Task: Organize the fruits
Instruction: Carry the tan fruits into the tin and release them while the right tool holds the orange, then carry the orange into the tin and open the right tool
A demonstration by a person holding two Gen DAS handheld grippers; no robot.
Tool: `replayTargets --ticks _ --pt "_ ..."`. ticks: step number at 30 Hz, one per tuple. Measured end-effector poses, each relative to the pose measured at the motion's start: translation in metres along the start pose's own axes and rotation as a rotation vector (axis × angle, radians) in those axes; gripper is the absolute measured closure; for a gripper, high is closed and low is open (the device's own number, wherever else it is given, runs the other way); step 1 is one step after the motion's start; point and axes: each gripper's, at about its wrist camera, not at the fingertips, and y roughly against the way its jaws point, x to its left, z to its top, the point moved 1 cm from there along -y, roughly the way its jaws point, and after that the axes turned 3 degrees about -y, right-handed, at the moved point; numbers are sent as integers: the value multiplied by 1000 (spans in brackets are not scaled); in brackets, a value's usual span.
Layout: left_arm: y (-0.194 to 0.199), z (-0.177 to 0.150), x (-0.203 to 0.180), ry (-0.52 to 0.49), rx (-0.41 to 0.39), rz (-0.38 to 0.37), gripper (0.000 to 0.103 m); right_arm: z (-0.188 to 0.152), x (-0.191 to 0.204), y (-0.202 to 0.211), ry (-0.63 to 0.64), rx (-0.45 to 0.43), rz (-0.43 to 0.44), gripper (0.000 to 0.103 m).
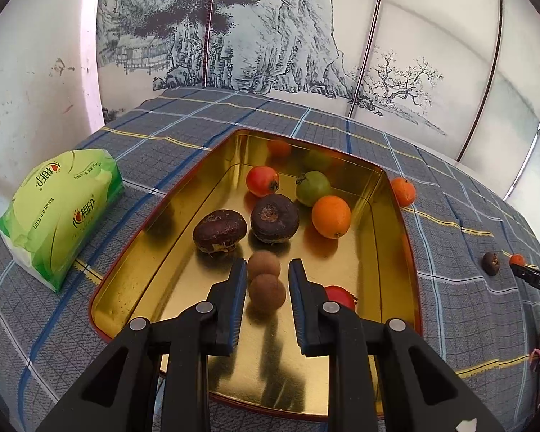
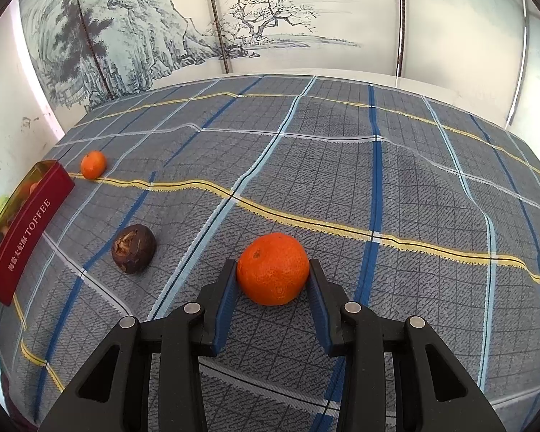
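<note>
While the left gripper (image 1: 266, 270) hovers closed and empty above a brown fruit (image 1: 267, 292) in the gold tin (image 1: 392, 194), the right gripper (image 2: 273, 273) clamps an orange (image 2: 273, 268) on the checked cloth (image 2: 342, 165).

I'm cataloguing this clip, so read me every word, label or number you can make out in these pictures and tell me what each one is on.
"TOFFEE": white capitals on the red side of the tin, right wrist view.
Chinese characters beside "TOFFEE" on the same side: too small to read.
Red logo and small print, with a string of digits, on the green tissue pack: blurred and turned, not readable.
"DAS": white letters on the right gripper at the edge of the left wrist view; cut off.
</note>
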Motion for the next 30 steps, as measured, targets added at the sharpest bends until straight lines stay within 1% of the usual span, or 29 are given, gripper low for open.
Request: replayTargets --ticks 6,9,11,13,17,18,20,23,27,30 --pt "1 1 0 -8 -13 6 81 -1 1 1 9 1 -12 64" --pt "3 2 1 -13 -25 19 75 -1 2 1 10 1 -12 64" --pt "3 3 2 -15 -34 29 68 -1 3 1 11 1 -14 64" --pt "5 3 4 -14 -48 37 64 -1 3 1 14 0 -18 64" --pt "8 5 8 -17 -89 53 54 -1 5 0 29 0 -35 64" --pt "9 6 8 -21 -101 58 52 -1 6 0 30 0 -37 65" --pt "11 8 10 -27 -118 64 46 -2 6 2 20 0 -38 65" --pt "13 11 12 -27 -148 65 40 -3 10 5 1 8 -17 65" --pt "14 15 14 -30 -174 61 36 -2 30 15 9 5 28 65" --pt "16 17 14 -38 -198 61 27 5 52 24 24 -4 84 65"
